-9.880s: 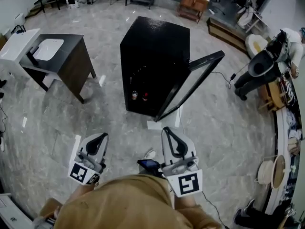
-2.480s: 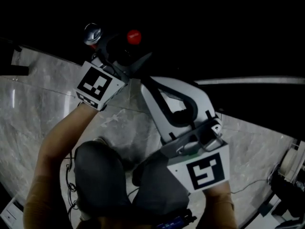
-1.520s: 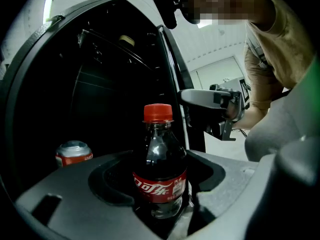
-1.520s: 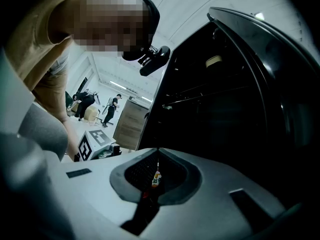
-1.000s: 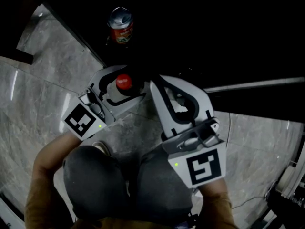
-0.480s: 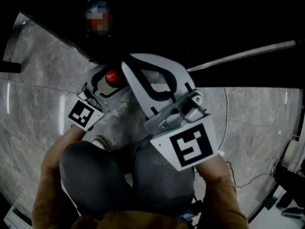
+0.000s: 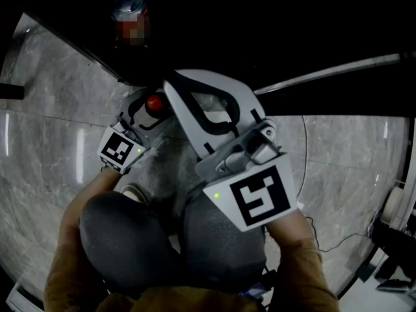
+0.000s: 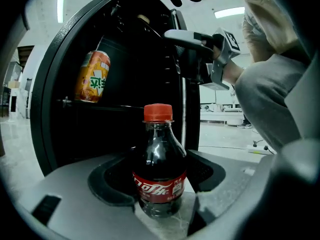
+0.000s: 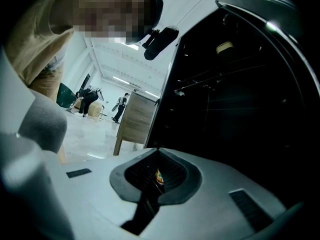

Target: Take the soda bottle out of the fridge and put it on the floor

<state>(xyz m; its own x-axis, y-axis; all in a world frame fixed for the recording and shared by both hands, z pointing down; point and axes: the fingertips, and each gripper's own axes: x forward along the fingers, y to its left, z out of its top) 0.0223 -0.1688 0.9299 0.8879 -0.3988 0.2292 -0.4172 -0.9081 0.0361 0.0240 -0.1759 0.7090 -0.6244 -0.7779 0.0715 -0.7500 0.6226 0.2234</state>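
Centre, dark clear-plastic soda bottle (image 8: 159, 176) with red cap and red white-lettered label; upper left, orange-and-green can (image 8: 93, 77); grey veined marble floor (image 7: 45, 142).

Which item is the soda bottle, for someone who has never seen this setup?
Find the open black fridge; just outside it, low by the marble floor, is the left gripper. The soda bottle stands between its jaws: dark, red-capped, red-labelled, unlike the orange can on the fridge shelf.

Glossy clear plastic soda bottle (image 8: 159, 169); polished veined stone floor (image 7: 45, 142); smooth, glossy fridge (image 8: 135, 74).
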